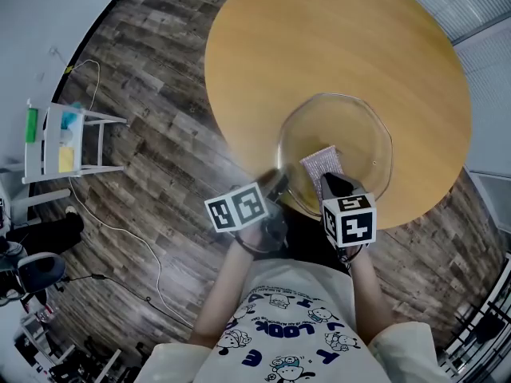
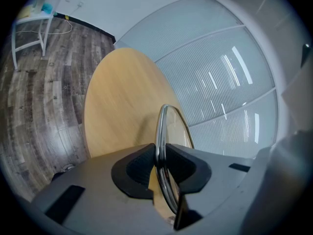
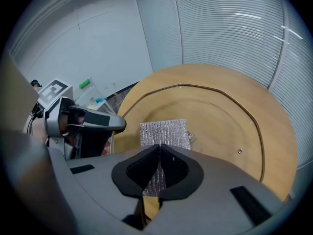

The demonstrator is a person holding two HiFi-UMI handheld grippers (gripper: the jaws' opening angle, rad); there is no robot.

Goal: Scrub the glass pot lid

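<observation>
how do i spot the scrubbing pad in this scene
Find the round wooden table; at its near edge is a glass lid. The scrubbing pad rests against the lid, pinched by the right gripper. It is the only grey, woven rectangle there.

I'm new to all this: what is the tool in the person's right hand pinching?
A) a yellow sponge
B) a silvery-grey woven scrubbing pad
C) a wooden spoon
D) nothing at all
B: the right gripper has its fingers closed on the silvery-grey woven scrubbing pad, which lies on the round glass pot lid.
</observation>
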